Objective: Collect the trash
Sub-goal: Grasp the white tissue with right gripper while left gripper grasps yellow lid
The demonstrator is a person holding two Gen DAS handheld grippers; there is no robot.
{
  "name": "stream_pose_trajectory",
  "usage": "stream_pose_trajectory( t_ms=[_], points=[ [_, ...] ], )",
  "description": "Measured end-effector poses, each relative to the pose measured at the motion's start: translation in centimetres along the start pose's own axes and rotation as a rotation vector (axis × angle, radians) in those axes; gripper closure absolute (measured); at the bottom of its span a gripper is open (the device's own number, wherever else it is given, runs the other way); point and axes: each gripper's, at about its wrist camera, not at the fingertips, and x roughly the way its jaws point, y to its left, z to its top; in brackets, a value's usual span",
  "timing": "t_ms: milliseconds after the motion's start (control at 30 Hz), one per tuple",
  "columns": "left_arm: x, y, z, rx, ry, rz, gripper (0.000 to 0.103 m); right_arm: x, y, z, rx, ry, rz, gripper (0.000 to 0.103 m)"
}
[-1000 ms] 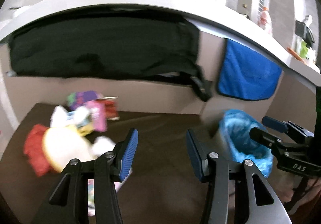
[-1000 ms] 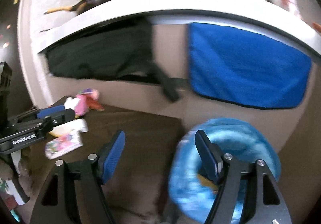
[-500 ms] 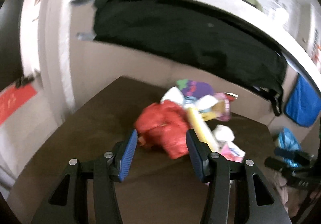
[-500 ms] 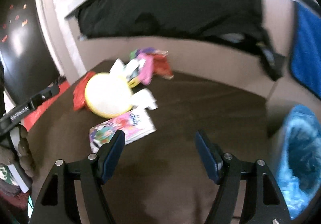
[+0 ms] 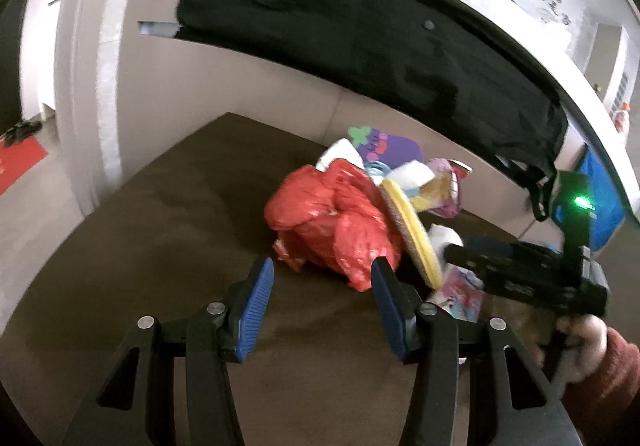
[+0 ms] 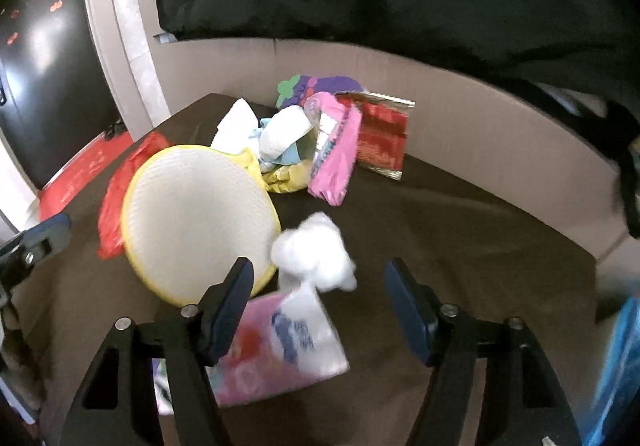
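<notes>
A pile of trash lies on a dark brown table (image 5: 160,246). In the left wrist view my left gripper (image 5: 322,278) is open and empty, just short of a crumpled red plastic bag (image 5: 332,222). A yellow-rimmed round pad (image 6: 196,222) leans on the bag. In the right wrist view my right gripper (image 6: 320,282) is open and empty above a pink printed packet (image 6: 280,346) and a white tissue wad (image 6: 312,250). Behind lie a pink wrapper (image 6: 336,150), a red foil packet (image 6: 382,138) and a purple foam piece (image 6: 316,84).
A black cloth (image 5: 360,34) hangs from the counter edge above the table. A blue-lined bin (image 6: 620,366) shows at the right edge of the right wrist view. The right gripper's body (image 5: 528,278) and the hand holding it sit right of the pile.
Both grippers swung left from the blue bin to the trash pile and moved closer to it. Both stayed open and empty.
</notes>
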Motion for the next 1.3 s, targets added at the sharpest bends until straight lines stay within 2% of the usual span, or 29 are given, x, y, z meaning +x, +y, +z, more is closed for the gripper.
stream_pose_trajectory(
  t_ms=[133, 167, 233, 333, 500, 700, 900, 1000, 1167, 1233, 1300],
  points=[
    [0.6, -1.7, -0.2, 0.052, 0.029, -0.066, 0.051, 1.7, -0.1, 0.7, -0.001, 0.026, 0.033, 0.048],
    [0.8, -2.2, -0.2, 0.069, 0.036, -0.082, 0.051, 2.0, -0.2, 0.8, 0.002, 0.038, 0.057, 0.052],
    [1.1, -3.4, -0.4, 0.102, 0.054, -0.123, 0.048, 2.3, -0.7, 0.8, 0.021, 0.059, 0.116, 0.074],
    [1.8, -4.8, -0.6, 0.124, 0.085, -0.17, 0.044, 1.2, -2.0, 0.3, 0.05, 0.044, 0.147, 0.078],
    [3.2, -6.3, -0.5, 0.135, 0.141, -0.195, 0.044, -2.4, -4.6, -0.9, 0.093, -0.006, 0.125, 0.079],
    [4.4, -6.9, 0.4, 0.053, 0.137, -0.182, 0.044, -6.2, -8.1, -3.5, 0.172, -0.054, 0.102, 0.079],
    [5.6, -7.7, 1.7, 0.002, 0.116, -0.151, 0.045, -7.7, -9.0, -6.1, 0.163, -0.078, 0.086, 0.079],
    [6.8, -8.6, 2.2, 0.015, 0.118, -0.134, 0.052, -8.0, -9.2, -6.9, 0.154, -0.081, 0.085, 0.079],
    [9.2, -9.3, 3.3, 0.008, 0.107, -0.055, 0.054, -8.0, -9.6, -7.8, 0.16, -0.081, 0.093, 0.079],
    [10.3, -9.3, 3.8, -0.01, 0.111, -0.02, 0.064, -8.1, -9.9, -8.1, 0.168, -0.082, 0.097, 0.079],
    [10.9, -9.3, 4.0, -0.02, 0.113, -0.001, 0.069, -8.3, -10.2, -8.5, 0.178, -0.085, 0.098, 0.079]
  ],
)
